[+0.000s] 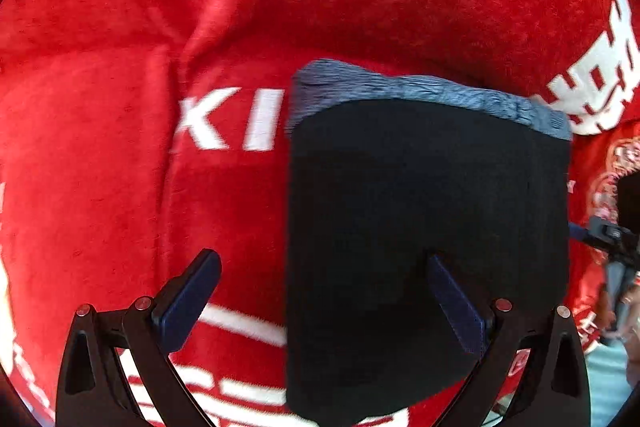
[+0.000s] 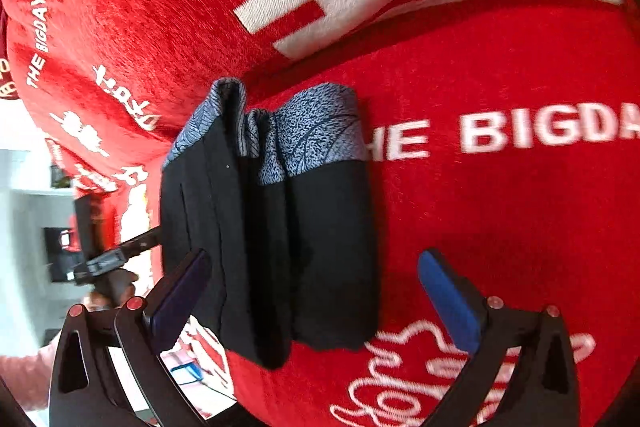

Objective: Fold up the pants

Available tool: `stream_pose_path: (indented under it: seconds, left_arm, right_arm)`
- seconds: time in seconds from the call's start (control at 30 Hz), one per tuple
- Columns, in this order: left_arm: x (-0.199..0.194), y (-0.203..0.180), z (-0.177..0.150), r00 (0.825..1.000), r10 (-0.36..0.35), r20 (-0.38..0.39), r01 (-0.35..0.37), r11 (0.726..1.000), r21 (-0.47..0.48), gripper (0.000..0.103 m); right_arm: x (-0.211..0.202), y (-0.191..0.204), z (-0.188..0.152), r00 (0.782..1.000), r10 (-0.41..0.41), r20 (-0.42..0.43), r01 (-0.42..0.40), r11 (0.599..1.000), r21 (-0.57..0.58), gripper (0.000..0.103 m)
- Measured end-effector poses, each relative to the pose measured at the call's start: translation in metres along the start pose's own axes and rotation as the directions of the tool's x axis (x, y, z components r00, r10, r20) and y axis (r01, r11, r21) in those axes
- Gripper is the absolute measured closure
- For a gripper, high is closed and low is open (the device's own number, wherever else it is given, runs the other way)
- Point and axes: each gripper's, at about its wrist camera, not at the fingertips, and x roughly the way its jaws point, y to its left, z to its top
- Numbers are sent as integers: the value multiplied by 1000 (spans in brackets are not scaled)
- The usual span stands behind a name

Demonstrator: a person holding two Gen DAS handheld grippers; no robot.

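The black pants with a blue patterned waistband [image 2: 272, 227] lie folded compact on the red printed blanket [image 2: 500, 207]; left gripper [image 1: 324, 291] and right gripper [image 2: 312, 283] gape empty above; seemingly only smoothing remains.

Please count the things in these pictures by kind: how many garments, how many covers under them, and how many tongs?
Folded dark pants with a blue-grey patterned band: 1
Red cover with white lettering: 1
Tongs, both open, nothing between the pads: 2, the left tongs and the right tongs
Total: 4
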Motion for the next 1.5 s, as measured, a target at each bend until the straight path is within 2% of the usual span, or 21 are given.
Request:
stream_pose_path:
  seconds: [0.17, 0.3, 0.43, 0.47, 0.5, 0.53, 0.57, 0.6, 0.67, 0.77, 1.0, 1.13, 1.2, 1.23, 1.3, 1.33, 1.37, 1.4, 1.43, 1.47, 1.5]
  left_arm:
    - [16, -19, 8, 998, -68, -17, 69, 996, 51, 0]
    - [29, -30, 14, 996, -88, -26, 90, 994, 55, 0]
    - [32, -27, 14, 994, -110, -14, 111, 994, 14, 0]
    - [30, -30, 13, 995, -105, -4, 105, 994, 18, 7]
    - [25, -34, 11, 995, -102, 6, 102, 995, 23, 15]
    - [19, -41, 9, 995, -98, 17, 97, 995, 34, 19]
    - [13, -46, 8, 995, -92, 26, 91, 995, 44, 26]
    - [8, -51, 7, 996, -87, 34, 85, 995, 52, 34]
    - [-6, -58, 4, 995, -90, 48, 87, 995, 56, 43]
    - [-23, -63, -1, 993, -110, 53, 108, 993, 47, 50]
    - [-56, -83, -41, 995, -90, 30, 88, 993, 75, 50]
    - [-72, -53, -86, 997, -73, 10, 73, 996, 47, 50]
    - [-63, -42, -97, 999, -44, -3, 45, 999, 30, 50]
    - [-56, -35, -105, 1000, 9, 10, -9, 999, 35, 50]
    - [-42, -29, -108, 995, 84, 49, -86, 995, 49, 26]
    - [-38, -24, -108, 989, 129, 66, -132, 990, 41, 19]
    - [-35, -22, -106, 986, 150, 79, -153, 988, 31, 7]
    - [-35, -22, -105, 982, 163, 93, -165, 986, 20, 6]
    - [-38, -22, -104, 977, 184, 103, -187, 982, 13, 6]
    - [-42, -25, -104, 970, 214, 116, -217, 976, 10, 6]
    - [-51, -29, -105, 954, 263, 141, -268, 963, 17, 6]
  right_arm:
    - [29, -2, 7, 987, 147, -58, -148, 989, -5, 0]
    - [45, 4, 10, 987, 139, -86, -143, 989, -42, 0]
    - [50, -7, 16, 979, 195, -65, -190, 979, 76, 0]
    - [50, -11, 17, 975, 212, -58, -204, 970, 130, 2]
    - [49, -12, 17, 975, 215, -57, -205, 968, 145, 6]
    - [49, -10, 14, 978, 197, -72, -185, 972, 145, 26]
    - [46, -9, 11, 981, 174, -87, -161, 978, 133, 40]
    - [42, -9, 9, 977, 194, -87, -182, 974, 134, 55]
    - [30, -8, 3, 966, 248, -73, -235, 960, 149, 68]
    - [14, 7, -7, 958, 279, -64, -270, 955, 121, 70]
    - [-4, 45, -52, 922, 376, -89, -366, 924, 115, 70]
    - [-11, 45, -89, 916, 390, -96, -375, 915, 147, 70]
    - [-6, 41, -101, 922, 374, -99, -357, 921, 156, 70]
    - [1, 38, -108, 937, 335, -104, -318, 936, 150, 70]
    - [11, 29, -113, 964, 249, -91, -235, 962, 140, 67]
    - [16, 20, -113, 986, 151, -66, -141, 980, 139, 65]
    - [22, 13, -113, 994, 89, -64, -79, 985, 152, 60]
    - [27, 9, -114, 997, 38, -67, -27, 986, 165, 51]
    - [30, 9, -113, 998, -23, -56, 33, 984, 177, 47]
    - [28, 15, -113, 998, -50, -40, 56, 983, 175, 44]
    - [24, 24, -114, 995, -102, -22, 104, 982, 158, 42]
